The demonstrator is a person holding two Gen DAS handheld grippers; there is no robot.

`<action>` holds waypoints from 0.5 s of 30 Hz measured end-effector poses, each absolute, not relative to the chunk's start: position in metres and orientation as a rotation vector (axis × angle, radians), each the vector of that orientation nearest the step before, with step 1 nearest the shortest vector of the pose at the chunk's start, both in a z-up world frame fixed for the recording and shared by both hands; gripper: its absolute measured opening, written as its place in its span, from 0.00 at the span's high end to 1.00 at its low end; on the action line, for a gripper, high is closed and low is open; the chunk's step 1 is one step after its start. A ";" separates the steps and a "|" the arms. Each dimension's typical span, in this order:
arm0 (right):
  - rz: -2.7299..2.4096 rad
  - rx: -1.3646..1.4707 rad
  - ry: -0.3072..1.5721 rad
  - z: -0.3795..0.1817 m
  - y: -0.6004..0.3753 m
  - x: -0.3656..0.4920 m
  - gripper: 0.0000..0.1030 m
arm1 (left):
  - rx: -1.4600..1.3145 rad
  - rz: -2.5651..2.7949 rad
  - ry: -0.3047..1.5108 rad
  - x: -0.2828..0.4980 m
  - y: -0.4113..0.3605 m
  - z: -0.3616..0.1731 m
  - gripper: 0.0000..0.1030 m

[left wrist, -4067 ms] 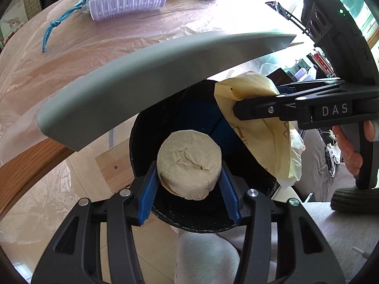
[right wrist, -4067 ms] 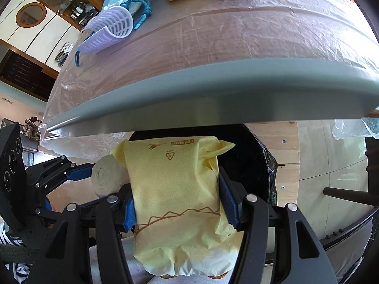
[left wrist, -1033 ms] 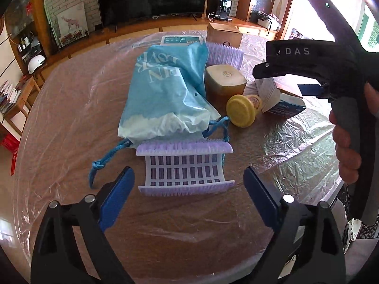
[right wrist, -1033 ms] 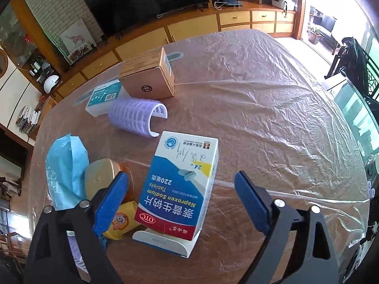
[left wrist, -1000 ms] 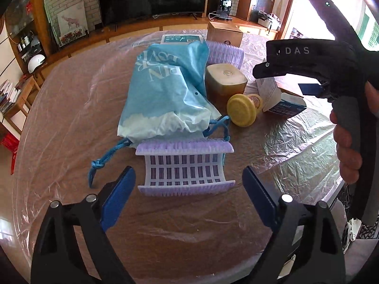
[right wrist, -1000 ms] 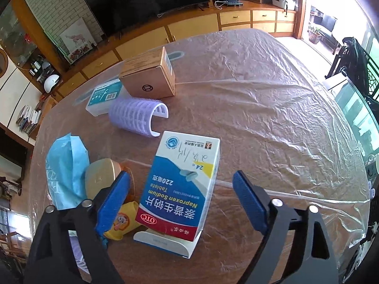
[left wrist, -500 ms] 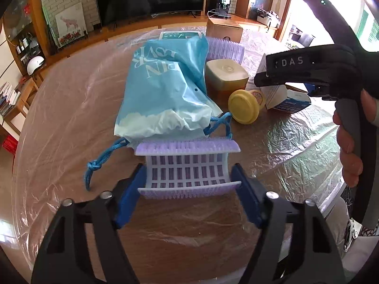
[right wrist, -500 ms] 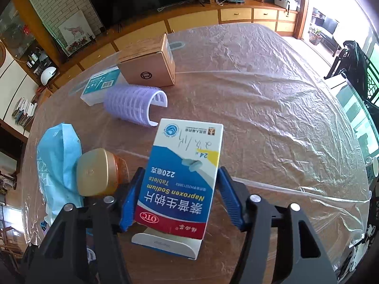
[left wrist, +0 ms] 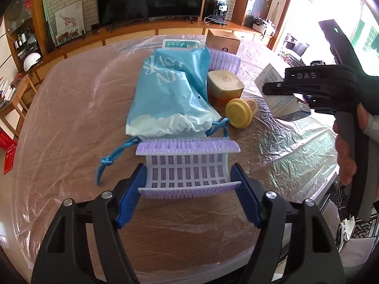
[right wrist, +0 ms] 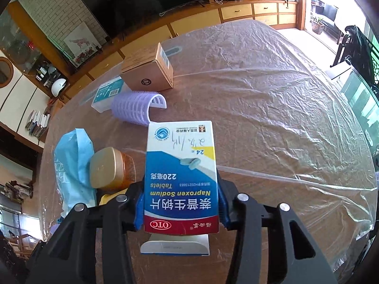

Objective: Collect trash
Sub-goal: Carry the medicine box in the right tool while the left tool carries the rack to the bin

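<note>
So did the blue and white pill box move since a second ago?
Yes. The pill box has tipped upright off the table, its far end now level with the purple curler, as the right gripper closed on it.

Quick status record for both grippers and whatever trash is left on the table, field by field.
left gripper: shut on purple curved grid piece, just closed on it
right gripper: shut on medicine box, jaws just been closing
still on table: blue bag, gold-capped jar, yellow lid, second purple grid piece, cardboard box, teal-labelled box
</note>
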State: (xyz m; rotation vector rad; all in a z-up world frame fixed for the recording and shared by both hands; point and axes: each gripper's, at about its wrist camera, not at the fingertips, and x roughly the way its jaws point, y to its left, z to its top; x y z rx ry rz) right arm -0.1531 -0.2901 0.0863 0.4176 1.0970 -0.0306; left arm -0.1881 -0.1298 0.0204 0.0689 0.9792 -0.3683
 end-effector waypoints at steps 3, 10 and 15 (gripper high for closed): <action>-0.017 0.429 1.088 0.092 -0.293 -0.160 0.56 | 0.059 -0.365 0.974 -0.188 -0.123 0.023 0.29; 0.064 0.427 1.062 0.108 -0.294 -0.180 0.56 | 0.050 -0.366 0.959 -0.187 -0.110 0.030 0.29; 0.136 0.406 1.045 0.120 -0.287 -0.200 0.56 | 0.043 -0.371 0.947 -0.187 -0.102 0.035 0.29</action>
